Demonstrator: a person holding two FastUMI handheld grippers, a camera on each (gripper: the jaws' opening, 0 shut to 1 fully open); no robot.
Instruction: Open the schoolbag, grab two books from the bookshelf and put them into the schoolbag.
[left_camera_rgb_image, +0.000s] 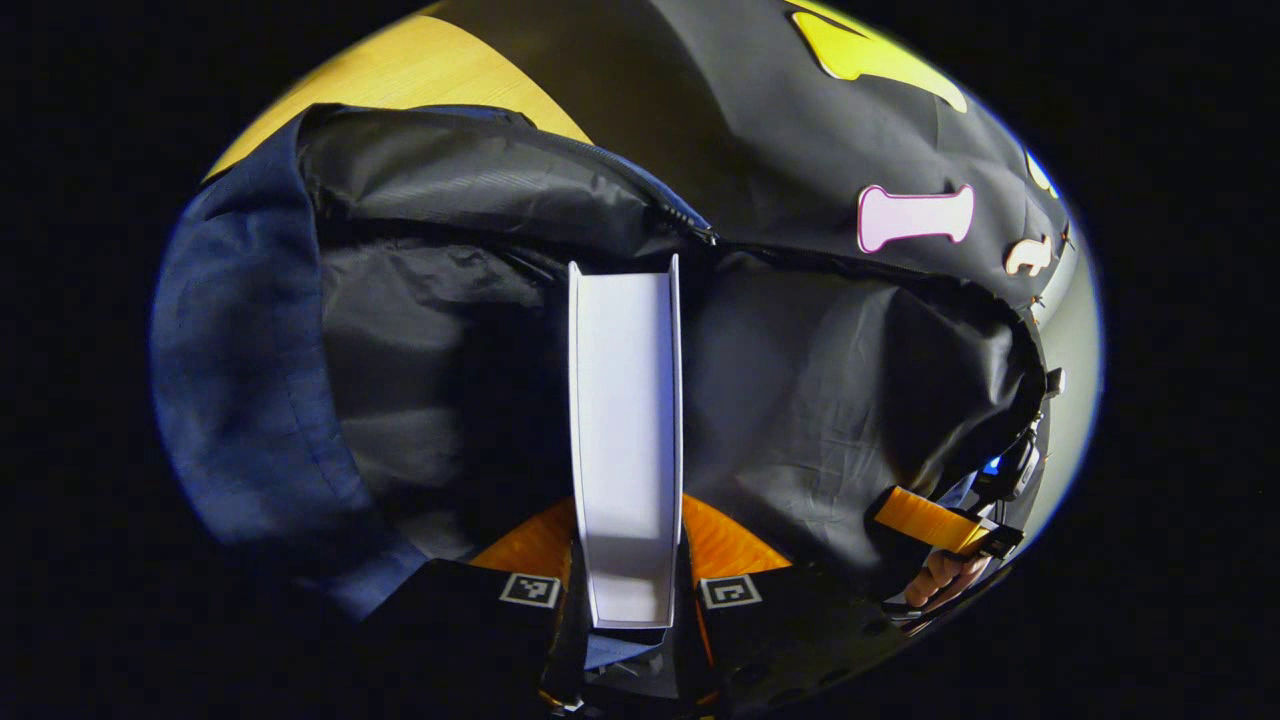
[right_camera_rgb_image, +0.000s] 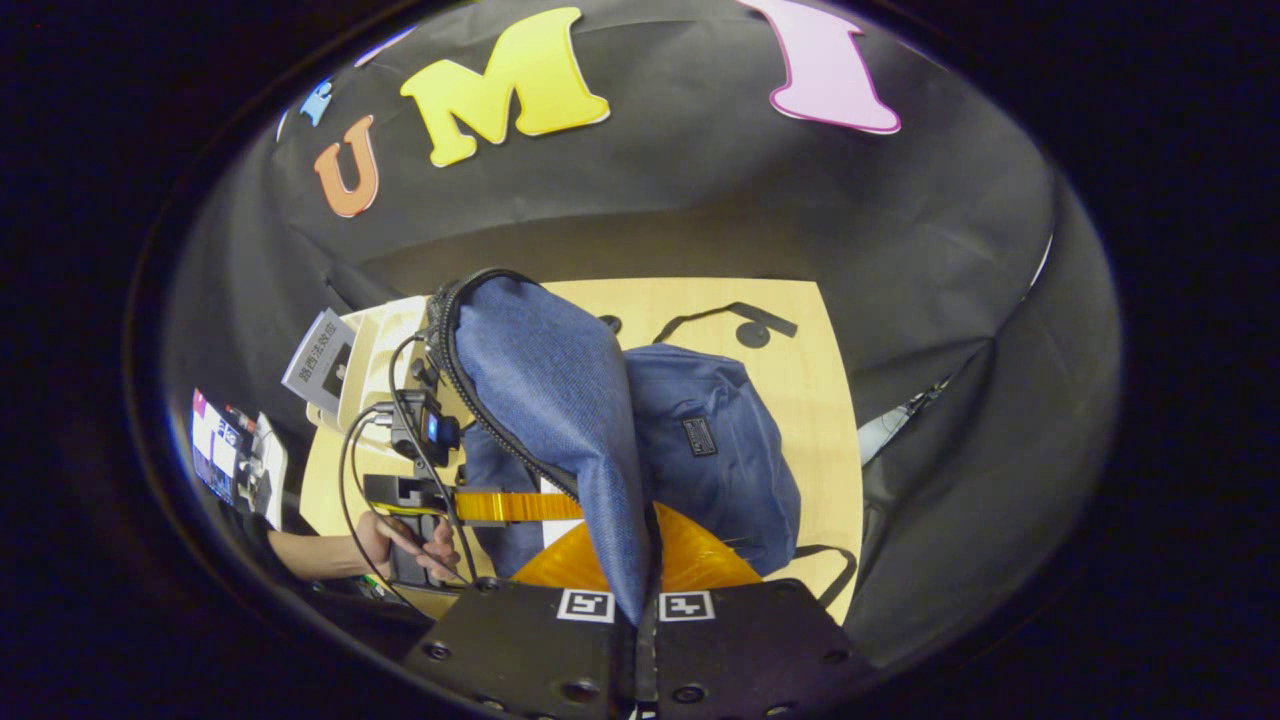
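1. Between the left gripper's (left_camera_rgb_image: 628, 585) orange fingers (left_camera_rgb_image: 735, 548), left gripper view: a white book (left_camera_rgb_image: 625, 430), seen edge-on, page block facing the camera, thin covers standing up along both sides. Both fingers press against its covers, pinching it at the near end.
2. Same view: the book's far end reaches into the open bag (left_camera_rgb_image: 420, 330). Black crinkled lining spreads on either side of it; a zipper (left_camera_rgb_image: 685, 215) runs along the mouth's upper edge. The blue outer cloth folds back at left.
3. Same view: a strip of wooden table (left_camera_rgb_image: 420, 70) shows beyond the bag. At lower right, the other gripper (left_camera_rgb_image: 940, 525), orange finger out, held by a hand (left_camera_rgb_image: 945, 578).
4. Right gripper view: the right gripper (right_camera_rgb_image: 640, 580) pinches the bag's blue flap (right_camera_rgb_image: 560, 400) between pressed-together fingers. The flap rises upright from the fingers, zipper teeth lining its left edge.
5. Same view: the bag's body (right_camera_rgb_image: 720, 450) lies on the table (right_camera_rgb_image: 820, 400) behind the flap, blue with a small dark patch on its front; black straps (right_camera_rgb_image: 735, 318) trail toward the far edge.
6. Same view: left of the flap, the left gripper (right_camera_rgb_image: 500, 506) points its orange finger at the bag's opening, a hand (right_camera_rgb_image: 410, 545) gripping the handle, cables looping above.
7. Same view: a pale bookshelf (right_camera_rgb_image: 375, 350) sits at the table's left edge, with a grey book (right_camera_rgb_image: 320, 358) leaning against it.
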